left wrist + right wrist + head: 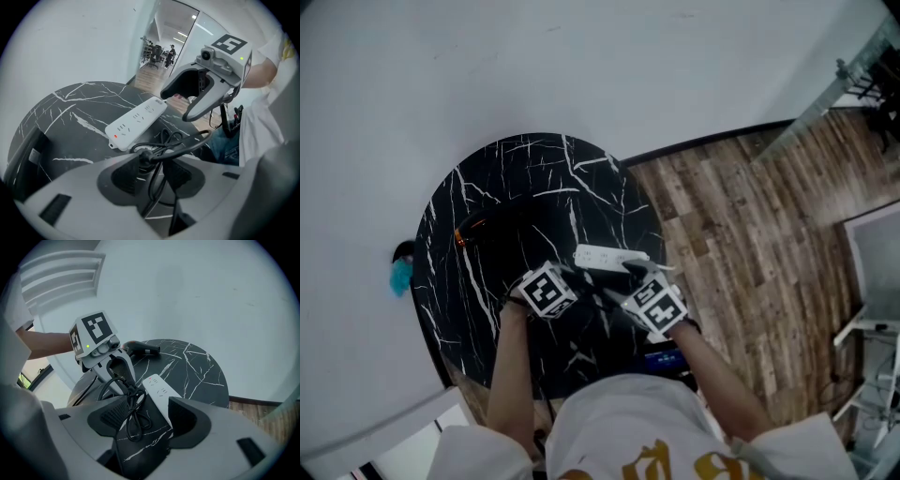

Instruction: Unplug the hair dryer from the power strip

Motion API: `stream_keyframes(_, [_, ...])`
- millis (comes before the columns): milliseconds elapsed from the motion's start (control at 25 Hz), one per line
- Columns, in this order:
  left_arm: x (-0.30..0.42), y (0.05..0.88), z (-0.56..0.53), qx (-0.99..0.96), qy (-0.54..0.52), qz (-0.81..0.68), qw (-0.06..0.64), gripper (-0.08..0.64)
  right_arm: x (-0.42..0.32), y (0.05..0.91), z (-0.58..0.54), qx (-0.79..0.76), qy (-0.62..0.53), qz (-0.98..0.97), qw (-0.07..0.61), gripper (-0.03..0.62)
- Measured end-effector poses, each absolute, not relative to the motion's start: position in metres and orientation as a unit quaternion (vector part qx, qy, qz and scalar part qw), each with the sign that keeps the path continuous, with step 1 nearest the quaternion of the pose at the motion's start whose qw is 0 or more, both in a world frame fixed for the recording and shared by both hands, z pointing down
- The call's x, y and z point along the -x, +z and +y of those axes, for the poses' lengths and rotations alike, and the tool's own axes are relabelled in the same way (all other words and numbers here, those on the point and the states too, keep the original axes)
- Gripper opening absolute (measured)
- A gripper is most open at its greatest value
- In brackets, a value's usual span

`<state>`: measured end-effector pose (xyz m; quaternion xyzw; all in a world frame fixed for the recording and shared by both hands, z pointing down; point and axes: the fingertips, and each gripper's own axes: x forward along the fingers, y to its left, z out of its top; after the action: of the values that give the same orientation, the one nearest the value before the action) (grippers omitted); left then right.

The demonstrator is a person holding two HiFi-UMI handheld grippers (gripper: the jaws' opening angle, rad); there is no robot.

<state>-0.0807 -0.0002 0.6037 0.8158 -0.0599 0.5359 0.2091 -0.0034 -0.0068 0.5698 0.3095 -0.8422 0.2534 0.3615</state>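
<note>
Left gripper (150, 174): 2 jaws wide apart, pads pressing on nothing. Black cable (187, 143) and its dark plug (142, 157) sit in the gap, loose on the round black marble table (534, 169). Hair dryer (140, 349) lies toward the table's left rim, well apart from both grippers. White power strip (136, 123) lies mid-table between the grippers, red light on at 1 end; plug is off it. Right gripper (147, 420): jaws also wide apart, gripping nothing; a cable loop and the strip's near end lie between them, strip close by the right-hand jaw
</note>
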Motion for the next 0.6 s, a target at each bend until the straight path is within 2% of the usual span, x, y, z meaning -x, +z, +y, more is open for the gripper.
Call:
stream_keyframes(200, [0.099,0.596,0.000,-0.811,0.543,-0.075,0.204,0.150,0.002,0.564,-0.010,-0.316,0.255,-0.844,0.351,0.270])
stream_keyframes(320, [0.112,0.584,-0.001,-0.816,0.522,-0.108,0.224,0.150,0.001,0.559,-0.014,-0.322,0.255,-0.846,0.341,0.270])
stream_keyframes(440, [0.119,0.564,-0.008,-0.838,0.459,-0.170,0.241,0.150,0.002,0.552,-0.021,-0.332,0.249,-0.849,0.327,0.270])
stream_keyframes(600, [0.116,0.520,-0.025,-0.875,0.353,-0.245,0.224,0.149,0.011,0.524,-0.035,-0.349,0.239,-0.865,0.270,0.270])
